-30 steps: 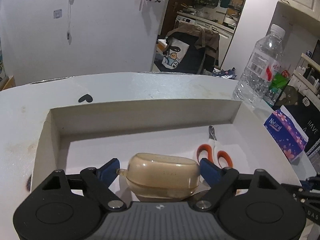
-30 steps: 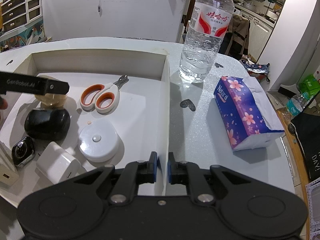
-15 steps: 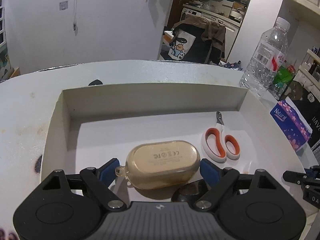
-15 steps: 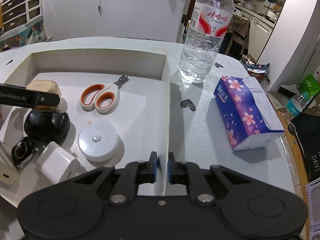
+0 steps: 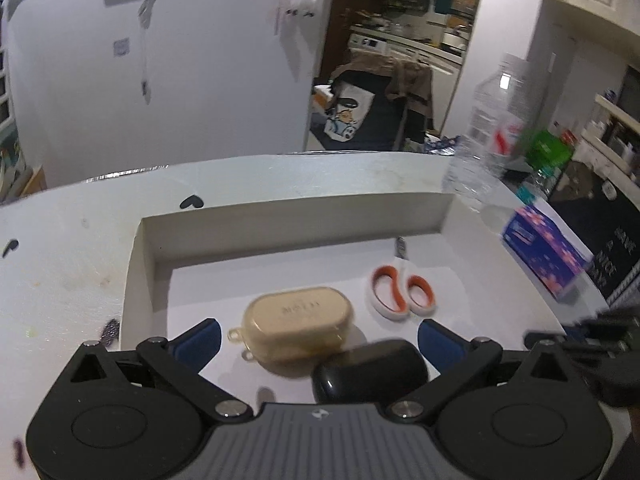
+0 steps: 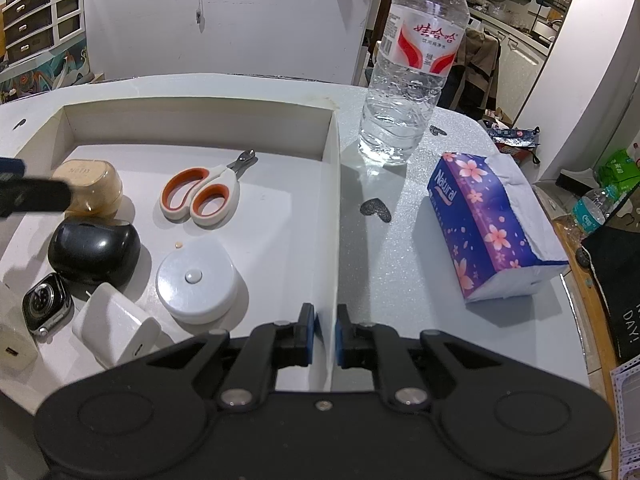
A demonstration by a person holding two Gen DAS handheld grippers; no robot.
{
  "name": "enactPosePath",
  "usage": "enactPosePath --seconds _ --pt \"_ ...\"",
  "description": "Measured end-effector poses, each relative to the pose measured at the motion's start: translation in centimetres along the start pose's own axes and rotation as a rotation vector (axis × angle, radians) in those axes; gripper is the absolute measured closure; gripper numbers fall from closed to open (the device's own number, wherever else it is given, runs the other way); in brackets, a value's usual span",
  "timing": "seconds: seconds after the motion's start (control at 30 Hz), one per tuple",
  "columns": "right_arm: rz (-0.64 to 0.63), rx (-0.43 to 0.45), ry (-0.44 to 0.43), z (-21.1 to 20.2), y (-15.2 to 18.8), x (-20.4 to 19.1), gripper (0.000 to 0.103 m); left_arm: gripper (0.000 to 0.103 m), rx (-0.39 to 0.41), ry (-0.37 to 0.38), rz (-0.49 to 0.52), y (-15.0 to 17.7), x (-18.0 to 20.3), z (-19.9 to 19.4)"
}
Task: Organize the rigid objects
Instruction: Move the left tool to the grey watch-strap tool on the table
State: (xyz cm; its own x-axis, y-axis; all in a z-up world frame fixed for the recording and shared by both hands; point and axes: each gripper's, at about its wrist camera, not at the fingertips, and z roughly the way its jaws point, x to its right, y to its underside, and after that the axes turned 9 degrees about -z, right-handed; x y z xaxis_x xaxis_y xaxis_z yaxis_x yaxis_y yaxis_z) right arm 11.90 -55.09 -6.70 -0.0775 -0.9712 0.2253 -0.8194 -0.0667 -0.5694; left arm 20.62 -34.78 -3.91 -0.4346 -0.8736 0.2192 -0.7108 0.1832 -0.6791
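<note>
Between our left gripper (image 5: 318, 344) jaws, now opening and touching nothing, the beige earbud case (image 5: 299, 322) we released lies flat in the white tray (image 6: 332, 184), so this item is placed. Behind it are the scissors (image 5: 402, 292). Our right gripper (image 6: 325, 334) pinches the tray wall.

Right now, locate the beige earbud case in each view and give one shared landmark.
Left wrist: beige earbud case lies low and central in the tray, ahead of the opening jaws.
Right wrist: far left, partly behind the other tool.
Shared landmark: the orange-handled scissors.
</note>
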Motion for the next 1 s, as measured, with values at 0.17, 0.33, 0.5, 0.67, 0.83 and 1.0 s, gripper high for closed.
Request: enactPosePath --seconds 0.17,0.33,0.5,0.67,0.83,1.0 --pt "-0.001 0.0 0.001 0.0 0.0 0.0 0.092 0.0 0.011 -0.016 0.067 1.7 1.3 -2.0" --pt "-0.001 0.0 0.001 0.0 0.0 0.0 0.092 0.0 0.026 0.001 0.083 3.4 1.6 -3.9" --pt "-0.003 0.0 0.002 0.0 0.0 0.0 0.092 0.0 0.047 0.005 0.074 4.6 1.5 -5.4" --pt "-0.003 0.0 0.002 0.0 0.0 0.0 0.092 0.0 0.062 0.021 0.065 5.5 1.2 -6.6" --pt "-0.003 0.0 0.002 0.0 0.0 0.0 0.092 0.0 0.127 -0.009 0.067 6.7 0.1 -8.2" --pt "-0.006 -0.001 0.005 0.0 0.0 0.0 0.092 0.0 0.2 -0.097 0.038 8.4 -2.8 -9.8"
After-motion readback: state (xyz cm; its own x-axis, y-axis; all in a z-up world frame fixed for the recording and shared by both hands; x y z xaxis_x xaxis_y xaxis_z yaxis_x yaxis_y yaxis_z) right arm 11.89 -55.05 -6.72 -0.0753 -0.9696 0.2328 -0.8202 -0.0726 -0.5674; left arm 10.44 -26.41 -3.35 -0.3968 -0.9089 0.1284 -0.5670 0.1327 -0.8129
